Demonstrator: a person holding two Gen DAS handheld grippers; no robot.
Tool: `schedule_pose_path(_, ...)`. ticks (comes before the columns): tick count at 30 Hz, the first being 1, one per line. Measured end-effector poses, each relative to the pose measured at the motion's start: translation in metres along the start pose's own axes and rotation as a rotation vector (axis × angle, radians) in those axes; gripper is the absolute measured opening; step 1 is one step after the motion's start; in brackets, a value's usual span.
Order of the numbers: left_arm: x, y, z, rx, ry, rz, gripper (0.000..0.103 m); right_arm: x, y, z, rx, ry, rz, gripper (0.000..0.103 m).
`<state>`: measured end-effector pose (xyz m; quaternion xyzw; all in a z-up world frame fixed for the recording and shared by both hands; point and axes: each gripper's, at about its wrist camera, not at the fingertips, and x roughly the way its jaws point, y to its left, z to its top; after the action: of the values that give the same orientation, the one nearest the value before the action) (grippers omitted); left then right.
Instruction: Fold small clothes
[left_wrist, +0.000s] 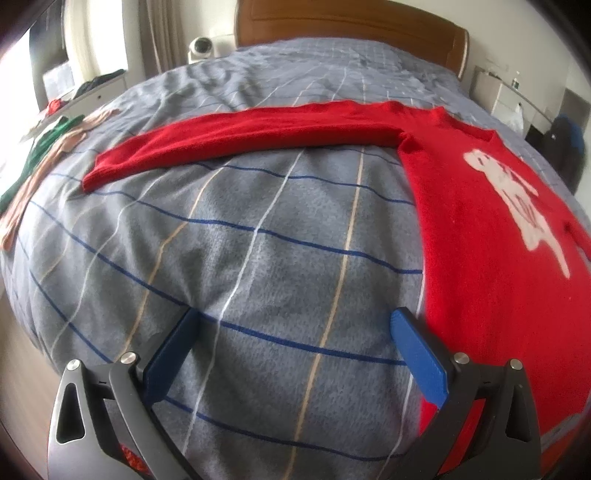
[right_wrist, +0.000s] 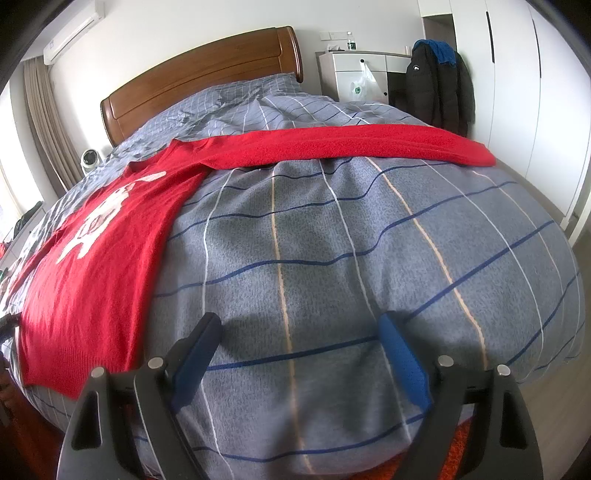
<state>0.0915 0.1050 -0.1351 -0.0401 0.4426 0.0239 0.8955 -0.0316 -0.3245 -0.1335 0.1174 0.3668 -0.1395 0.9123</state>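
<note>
The red sweater (left_wrist: 498, 229) lies flat across the bed (left_wrist: 258, 240), sleeves spread toward both side edges. Left gripper (left_wrist: 295, 332) and right gripper (right_wrist: 301, 343) hover apart, empty. Pinching quilt along with knit could drag everything askew.

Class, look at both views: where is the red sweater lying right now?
The red sweater lies spread flat on the checked blanket, sleeves stretched sideways below the wooden headboard; it sits right in the left view, left in the right view.

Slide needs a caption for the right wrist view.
Open right claw above a checked duvet; red sweater spread flat.
</note>
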Motion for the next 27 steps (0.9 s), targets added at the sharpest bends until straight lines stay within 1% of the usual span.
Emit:
schedule_pose_path(14,-0.003,0.002,-0.001,-0.012,-0.013,-0.014,0.103,0.000,0.001,-0.001,-0.005,0.001,-0.003,0.087)
schedule_pose_path(18,-0.008,0.002,-0.001,-0.018,-0.037,-0.013,0.103,0.000,0.002,-0.001,-0.010,0.002,-0.004,0.088)
schedule_pose_path(22,-0.015,0.003,0.001,-0.026,-0.077,-0.006,0.102,0.000,0.002,-0.001,-0.011,0.002,-0.003,0.088)
schedule_pose_path(27,-0.018,0.004,0.002,-0.030,-0.099,0.009,0.103,0.000,0.002,-0.001,-0.011,0.003,-0.004,0.088)
